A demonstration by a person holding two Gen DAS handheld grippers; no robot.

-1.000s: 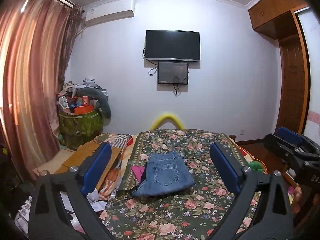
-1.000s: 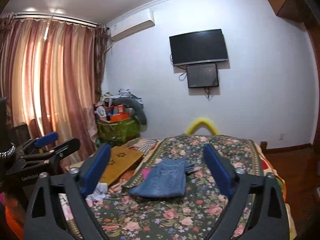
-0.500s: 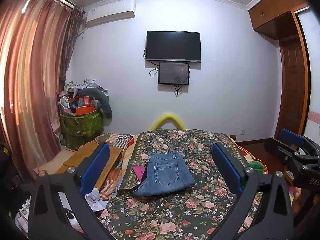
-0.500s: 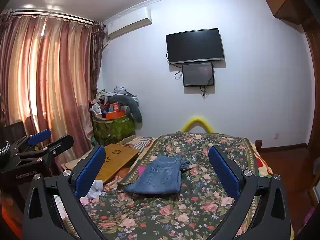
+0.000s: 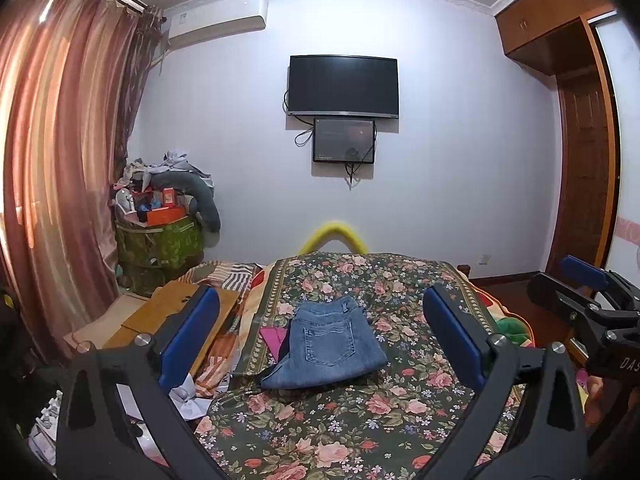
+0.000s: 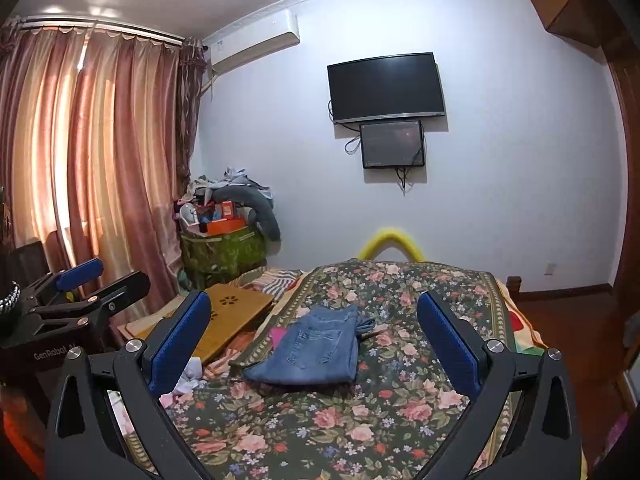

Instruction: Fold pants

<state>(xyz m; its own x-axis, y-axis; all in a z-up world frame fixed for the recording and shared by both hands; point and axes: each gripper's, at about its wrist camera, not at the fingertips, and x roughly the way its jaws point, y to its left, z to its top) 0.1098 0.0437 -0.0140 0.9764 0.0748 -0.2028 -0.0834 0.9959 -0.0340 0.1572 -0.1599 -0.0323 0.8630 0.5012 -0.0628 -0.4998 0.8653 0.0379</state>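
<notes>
Blue jeans [image 5: 326, 346] lie folded into a compact rectangle on the floral bedspread [image 5: 360, 420], back pocket up; they also show in the right wrist view [image 6: 314, 350]. My left gripper [image 5: 320, 336] is open and empty, held above the bed short of the jeans. My right gripper [image 6: 314, 336] is open and empty too, also back from the jeans. Each gripper shows at the edge of the other's view: the right one [image 5: 580, 300] and the left one [image 6: 88, 292].
A pink cloth [image 5: 274, 338] pokes out beside the jeans. A wooden lap table [image 6: 236, 316] and papers lie left of the bed. A cluttered green bin [image 5: 158, 240], curtains, a wall TV [image 5: 343, 85] and a wardrobe [image 5: 580, 152] surround the bed.
Both grippers have drawn back and risen slightly from the jeans, staying open. The jeans have not moved.
</notes>
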